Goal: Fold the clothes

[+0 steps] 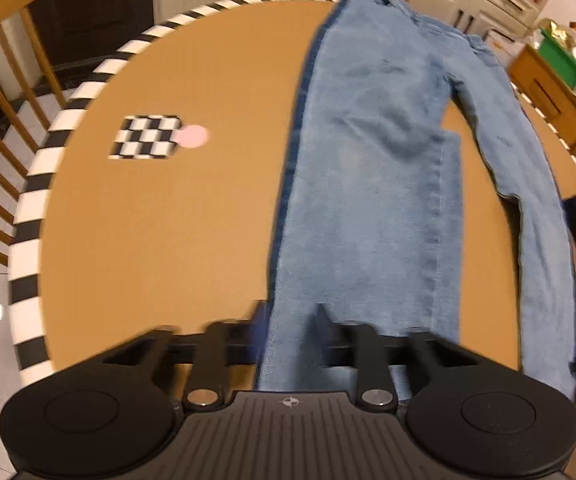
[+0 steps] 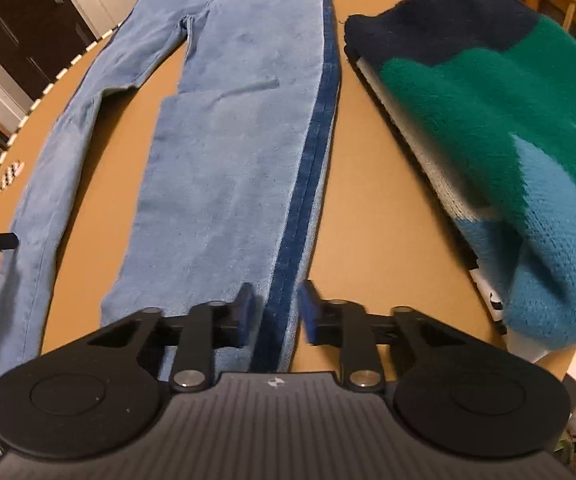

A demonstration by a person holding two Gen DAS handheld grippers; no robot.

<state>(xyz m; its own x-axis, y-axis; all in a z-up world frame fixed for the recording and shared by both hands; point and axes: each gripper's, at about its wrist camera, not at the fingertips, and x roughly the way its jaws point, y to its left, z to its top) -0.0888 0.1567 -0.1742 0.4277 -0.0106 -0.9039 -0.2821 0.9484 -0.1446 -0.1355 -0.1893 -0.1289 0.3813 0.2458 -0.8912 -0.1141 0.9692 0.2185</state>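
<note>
A pair of light-blue denim jeans (image 2: 228,128) with a dark-blue side stripe lies flat along a round tan table (image 1: 160,220) edged in black-and-white stripes. The left hand-held gripper (image 1: 292,320) has its fingers on either side of one leg's hem, and the right hand-held gripper (image 2: 274,308) straddles the striped hem of the other leg; whether either is clamped cannot be told. A folded navy, green and blue knit sweater (image 2: 500,152) rests just beside the jeans.

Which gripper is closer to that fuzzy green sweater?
Right. The right gripper sits at the jeans hem, right beside the sweater. The left gripper works the far side of the jeans.
</note>
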